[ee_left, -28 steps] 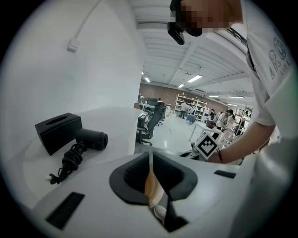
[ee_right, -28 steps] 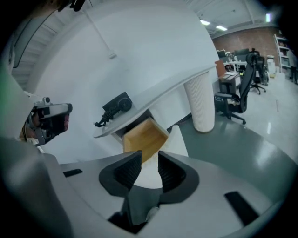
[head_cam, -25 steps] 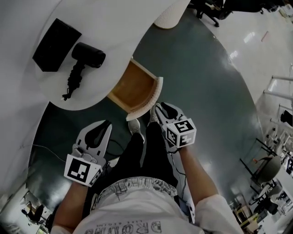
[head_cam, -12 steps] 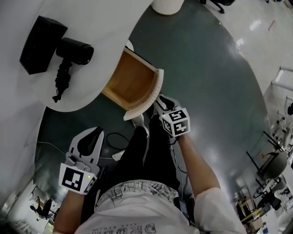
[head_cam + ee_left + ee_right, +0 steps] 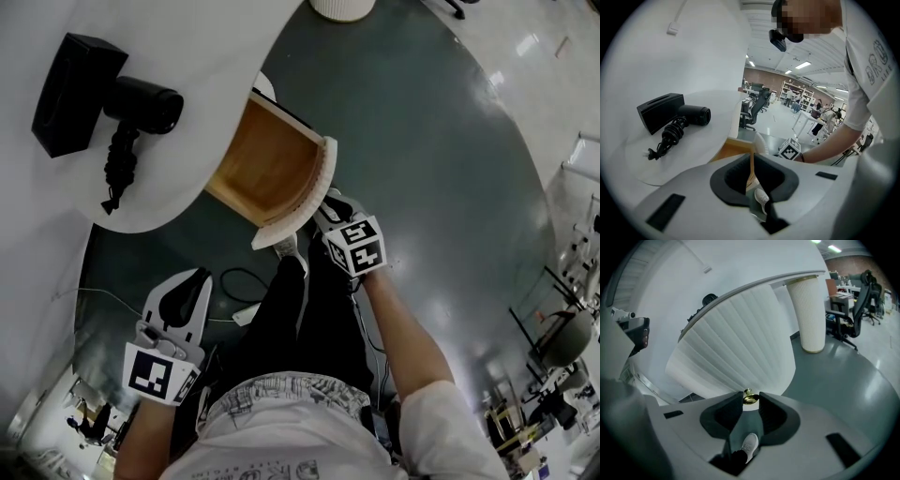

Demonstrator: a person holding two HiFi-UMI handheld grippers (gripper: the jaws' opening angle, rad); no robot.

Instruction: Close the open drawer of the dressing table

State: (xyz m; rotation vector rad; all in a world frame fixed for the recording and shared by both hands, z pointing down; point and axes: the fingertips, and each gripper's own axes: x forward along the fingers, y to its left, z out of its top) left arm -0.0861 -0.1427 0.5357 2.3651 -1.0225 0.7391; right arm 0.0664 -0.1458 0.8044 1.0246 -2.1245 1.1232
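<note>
The dressing table's drawer [image 5: 272,164] stands pulled out, wooden inside, with a white fluted front [image 5: 305,202]. My right gripper [image 5: 328,208] is at that front. In the right gripper view its jaws are closing on the small brass knob [image 5: 750,397], which fills the gap between the pads at their tips. The fluted front [image 5: 736,343] rises just behind it. My left gripper [image 5: 192,286] hangs low at the left, away from the drawer. Its jaws [image 5: 751,161] stand a narrow slit apart with nothing between them.
On the white tabletop [image 5: 187,37] lie a black hair dryer [image 5: 141,103] with its coiled cord and a black box [image 5: 75,80]. A white ribbed cylinder [image 5: 808,310] stands on the grey floor beyond the drawer. The person's legs and a white shoe [image 5: 286,246] are below it.
My right gripper has come down and closed in on the drawer front until the knob sits between its tips. The left gripper has sunk and drifted away from the drawer.
</note>
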